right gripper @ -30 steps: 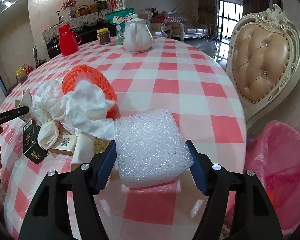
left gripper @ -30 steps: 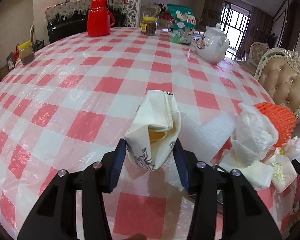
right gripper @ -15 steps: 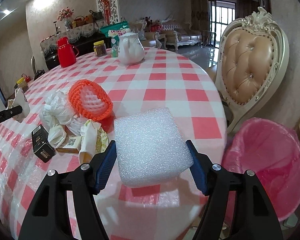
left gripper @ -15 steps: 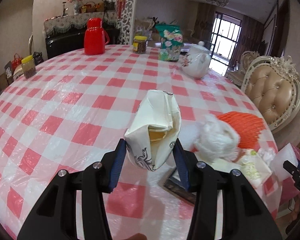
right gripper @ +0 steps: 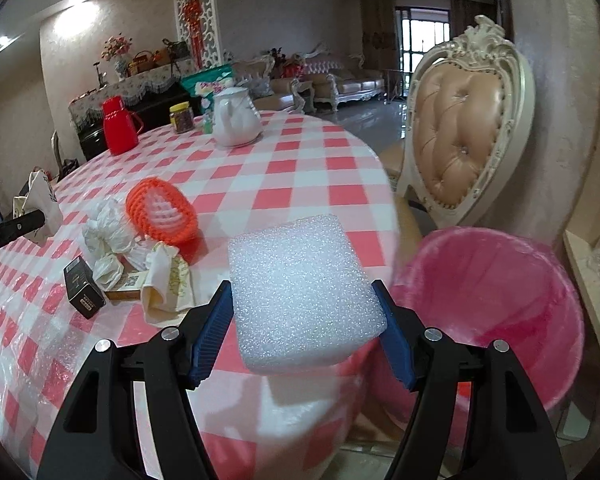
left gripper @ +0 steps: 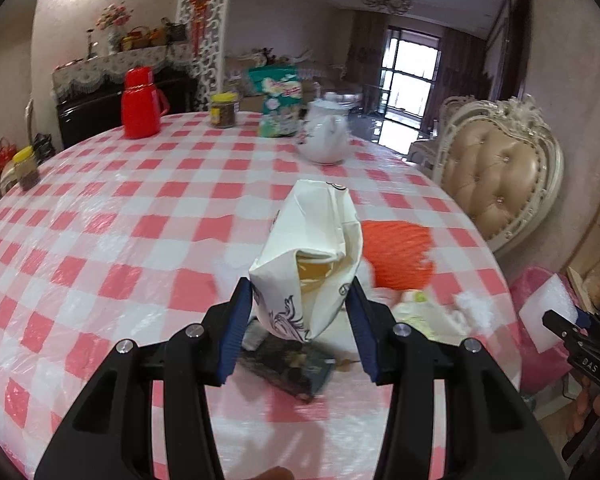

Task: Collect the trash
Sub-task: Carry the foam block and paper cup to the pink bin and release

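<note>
Foam block (right gripper: 304,292): 1 | paper bag (left gripper: 312,256): 1 | pink bin (right gripper: 488,312): 1

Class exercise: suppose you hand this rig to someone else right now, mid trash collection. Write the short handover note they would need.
Left tool: shut on a crumpled cream paper bag, held above the table.
Right tool: shut on a white foam block, held at the table edge beside the pink-lined bin.
Done: both pieces are picked up; neither is in the bin yet.
Left on the table: orange foam net, crumpled white wrappers, a small black box and a folded printed wrapper.
Next, probably: drop the foam block, then the bag, then return for the pile.
</note>
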Demonstrator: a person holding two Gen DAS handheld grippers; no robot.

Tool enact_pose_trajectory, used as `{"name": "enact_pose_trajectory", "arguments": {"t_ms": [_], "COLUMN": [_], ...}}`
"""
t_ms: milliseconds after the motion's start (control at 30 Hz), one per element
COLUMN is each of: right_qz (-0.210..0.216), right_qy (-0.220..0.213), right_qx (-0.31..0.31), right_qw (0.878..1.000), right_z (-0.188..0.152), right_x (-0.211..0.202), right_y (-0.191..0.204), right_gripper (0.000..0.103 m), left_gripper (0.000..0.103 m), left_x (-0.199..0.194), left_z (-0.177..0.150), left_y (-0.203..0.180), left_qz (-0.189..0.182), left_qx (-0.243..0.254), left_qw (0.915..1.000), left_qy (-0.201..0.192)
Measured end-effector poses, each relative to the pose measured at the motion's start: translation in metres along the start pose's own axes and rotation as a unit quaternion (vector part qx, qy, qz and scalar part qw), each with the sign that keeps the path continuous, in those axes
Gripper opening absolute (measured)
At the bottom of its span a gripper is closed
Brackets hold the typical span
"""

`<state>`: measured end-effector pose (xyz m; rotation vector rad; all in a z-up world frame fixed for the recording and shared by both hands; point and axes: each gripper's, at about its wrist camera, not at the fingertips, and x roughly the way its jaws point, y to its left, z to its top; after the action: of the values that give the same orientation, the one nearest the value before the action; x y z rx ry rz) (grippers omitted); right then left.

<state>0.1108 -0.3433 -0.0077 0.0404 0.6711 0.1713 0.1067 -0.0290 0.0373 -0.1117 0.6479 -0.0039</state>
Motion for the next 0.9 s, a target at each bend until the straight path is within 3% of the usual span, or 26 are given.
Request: {"name": "enact_pose_trajectory", "arguments": {"t_ms": [467,900], "right_qz": [-0.048,-0.102], "right_qy": [-0.023,-0.032], "right_qx": [0.037,0.069], "right_qw": [0.998,0.992], "right_z": [-0.006,-0.013], "right_x": [-0.03,-0.044], "right_y": [-0.059,-0.115], "right_gripper": [0.065,0.065], "left_gripper": [0.047,0.047], "left_x": [0.006,0.023], "left_z": [0.004,-0.001], "left_y": [-0.106,-0.216], "left_qz": [-0.093,-0.192], "left_qx": [0.06,0.115], "left_qw": [0.9938,0.9744], "left_qy": [0.0,0.019]}}
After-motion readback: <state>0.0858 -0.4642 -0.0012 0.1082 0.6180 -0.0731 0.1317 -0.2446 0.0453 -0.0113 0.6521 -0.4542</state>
